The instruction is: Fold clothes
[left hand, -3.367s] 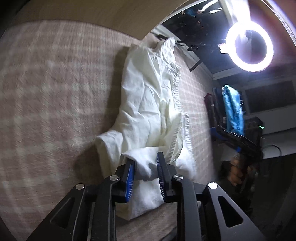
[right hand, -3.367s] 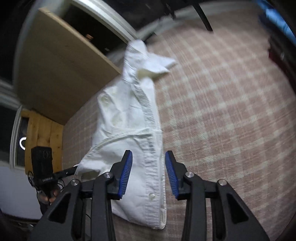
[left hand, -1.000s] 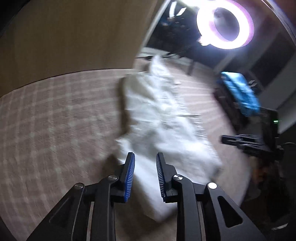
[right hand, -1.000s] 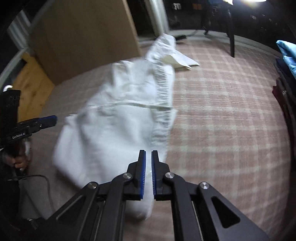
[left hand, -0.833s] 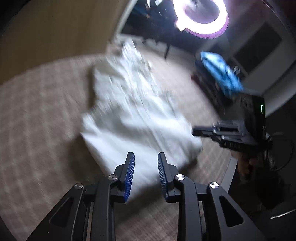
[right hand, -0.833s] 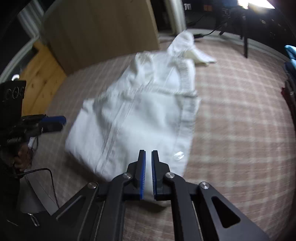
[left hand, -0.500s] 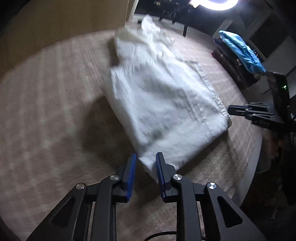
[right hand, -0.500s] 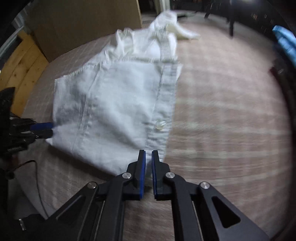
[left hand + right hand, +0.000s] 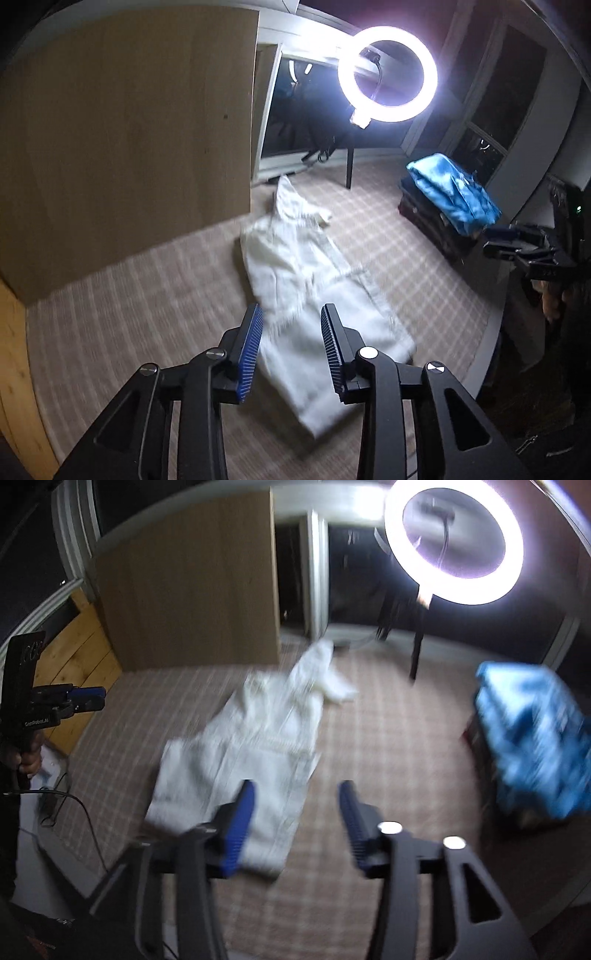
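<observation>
A white shirt lies lengthwise on the plaid-covered table, collar at the far end. My left gripper hovers above its near end. The jaws are opening, and nothing sits between the blue pads. In the right wrist view the shirt is blurred. My right gripper hangs over its near right corner, its jaws opening wide and empty. Each view catches the other gripper at the table's side: the right gripper and the left gripper, each held in a hand.
A lit ring light on a stand is at the table's far side. A blue garment tops a dark stack at the right. A wooden panel rises behind the table on the left. The table's rounded edge runs near the shirt.
Both grippers have lifted up and away from the shirt's near edge. The right jaws went from shut to wide apart, and the left jaws widened. The shirt now lies loose on the table.
</observation>
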`<move>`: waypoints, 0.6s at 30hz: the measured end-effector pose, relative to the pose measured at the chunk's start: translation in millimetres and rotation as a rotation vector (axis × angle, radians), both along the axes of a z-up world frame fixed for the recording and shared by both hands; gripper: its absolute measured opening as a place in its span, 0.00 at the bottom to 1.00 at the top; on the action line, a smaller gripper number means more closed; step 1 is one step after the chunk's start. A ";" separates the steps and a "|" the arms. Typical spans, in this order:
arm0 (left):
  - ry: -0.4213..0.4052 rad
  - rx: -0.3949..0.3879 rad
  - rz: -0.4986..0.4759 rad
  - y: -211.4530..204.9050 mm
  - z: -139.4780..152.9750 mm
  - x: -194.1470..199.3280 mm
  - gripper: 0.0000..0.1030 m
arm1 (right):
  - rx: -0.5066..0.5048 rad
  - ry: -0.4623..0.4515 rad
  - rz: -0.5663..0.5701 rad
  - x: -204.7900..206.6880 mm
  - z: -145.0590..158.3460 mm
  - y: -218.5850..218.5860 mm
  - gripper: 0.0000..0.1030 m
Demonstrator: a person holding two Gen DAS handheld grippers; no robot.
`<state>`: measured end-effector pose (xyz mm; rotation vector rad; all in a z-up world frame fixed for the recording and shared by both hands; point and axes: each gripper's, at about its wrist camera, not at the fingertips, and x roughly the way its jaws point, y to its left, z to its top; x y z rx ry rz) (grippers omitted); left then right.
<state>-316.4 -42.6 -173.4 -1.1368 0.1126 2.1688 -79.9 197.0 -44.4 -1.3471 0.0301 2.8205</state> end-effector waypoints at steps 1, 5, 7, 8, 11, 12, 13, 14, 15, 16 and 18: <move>-0.010 -0.006 0.005 -13.1 10.4 -11.4 0.32 | 0.020 0.013 0.006 -9.5 6.7 4.3 0.55; -0.066 -0.030 0.018 12.0 -8.5 -45.6 0.32 | 0.025 0.008 0.028 -66.7 -7.7 25.2 0.55; -0.097 -0.041 -0.003 29.2 -25.1 -56.0 0.32 | -0.027 -0.026 0.054 -103.0 -28.8 37.1 0.50; -0.111 -0.062 -0.010 43.6 -36.1 -63.3 0.32 | -0.052 -0.042 0.067 -121.1 -39.4 43.0 0.36; -0.175 -0.093 -0.026 62.9 -56.1 -95.6 0.32 | -0.077 -0.088 0.101 -168.0 -75.2 51.2 0.23; -0.196 -0.096 -0.031 71.2 -67.6 -105.4 0.32 | -0.089 -0.105 0.111 -182.8 -87.2 53.4 0.23; -0.212 -0.106 -0.033 76.2 -76.8 -114.0 0.32 | -0.109 -0.122 0.117 -194.9 -98.3 55.4 0.23; -0.227 -0.115 -0.035 80.8 -86.0 -122.3 0.32 | -0.136 -0.141 0.128 -210.1 -111.3 57.4 0.23; -0.239 -0.123 -0.038 83.1 -94.8 -128.6 0.32 | -0.160 -0.161 0.142 -226.1 -124.7 57.9 0.23; -0.251 -0.130 -0.040 85.4 -103.5 -134.9 0.32 | -0.169 -0.177 0.154 -237.2 -135.1 56.7 0.23; -0.269 -0.151 -0.035 89.7 -123.5 -149.6 0.32 | -0.183 -0.208 0.177 -258.7 -156.1 53.7 0.23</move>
